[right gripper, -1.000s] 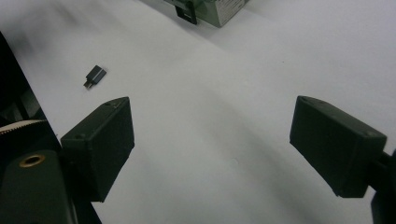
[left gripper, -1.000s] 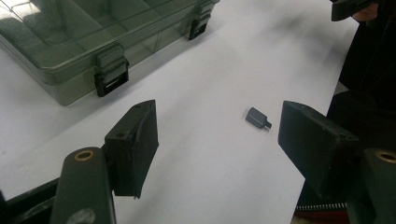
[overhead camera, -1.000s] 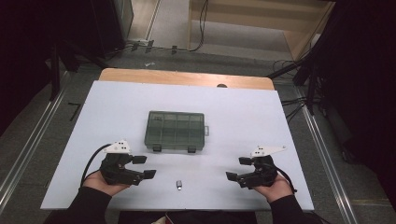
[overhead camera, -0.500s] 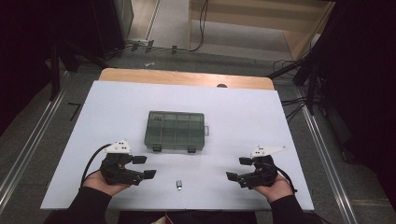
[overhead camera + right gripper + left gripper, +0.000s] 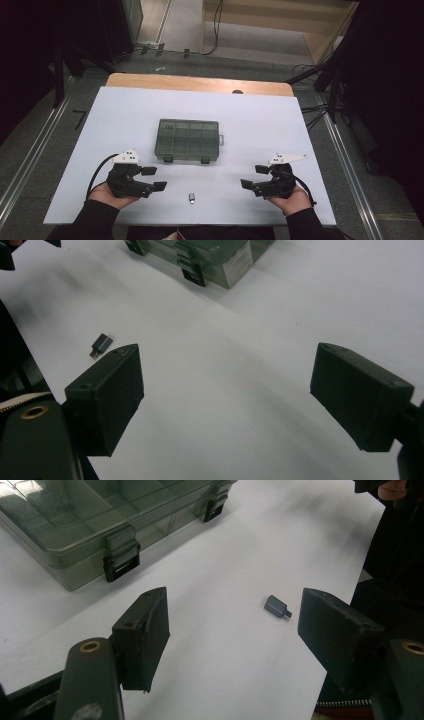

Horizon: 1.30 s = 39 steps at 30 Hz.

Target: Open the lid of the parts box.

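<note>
While resting on the white table top (image 5: 125, 115) near its front edge, a small grey adapter (image 5: 191, 198), lying flat between the two grippers and well apart from both. Long axis running roughly front to back in the high view, with the thin plug end toward the person's side, as far as its small size lets tell. Seen again in the left gripper view (image 5: 277, 606), plug tip aimed right and slightly down; in the right gripper view (image 5: 101, 345), plug tip aimed down and left. Left gripper (image 5: 152, 179) held low over the table, jaws spread wide, nothing between them. Right gripper (image 5: 255, 176) likewise low, jaws spread wide and empty. Beyond the adapter, a translucent grey-green compartment box (image 5: 189, 139), lid closed, two latches facing the person, near the middle of the table.
</note>
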Each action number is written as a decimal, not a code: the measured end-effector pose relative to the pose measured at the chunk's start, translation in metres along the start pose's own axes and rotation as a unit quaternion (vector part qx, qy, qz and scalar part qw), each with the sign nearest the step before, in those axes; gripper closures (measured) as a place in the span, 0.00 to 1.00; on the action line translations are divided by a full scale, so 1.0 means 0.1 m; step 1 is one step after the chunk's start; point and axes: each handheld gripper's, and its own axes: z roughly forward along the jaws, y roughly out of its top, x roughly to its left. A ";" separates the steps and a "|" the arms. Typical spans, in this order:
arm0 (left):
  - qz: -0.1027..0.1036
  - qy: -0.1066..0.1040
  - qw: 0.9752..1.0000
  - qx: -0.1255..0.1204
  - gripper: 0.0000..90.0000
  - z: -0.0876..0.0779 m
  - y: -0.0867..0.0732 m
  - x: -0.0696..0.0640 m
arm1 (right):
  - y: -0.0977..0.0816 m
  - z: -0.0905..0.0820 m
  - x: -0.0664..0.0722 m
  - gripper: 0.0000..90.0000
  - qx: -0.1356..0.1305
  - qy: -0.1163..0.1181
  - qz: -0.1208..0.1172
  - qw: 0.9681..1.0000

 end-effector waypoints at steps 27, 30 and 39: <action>0.004 0.006 1.000 -0.001 0.33 0.03 -0.01 0.02 | 0.27 0.19 -0.02 0.19 -0.010 -0.002 -0.008 1.000; 0.004 0.007 1.000 -0.005 0.33 0.01 -0.01 0.03 | 0.29 0.21 -0.01 0.23 -0.009 -0.006 -0.018 1.000; 0.004 0.005 1.000 -0.005 0.33 0.02 -0.01 0.03 | 0.37 0.27 -0.03 0.23 -0.010 -0.005 -0.015 1.000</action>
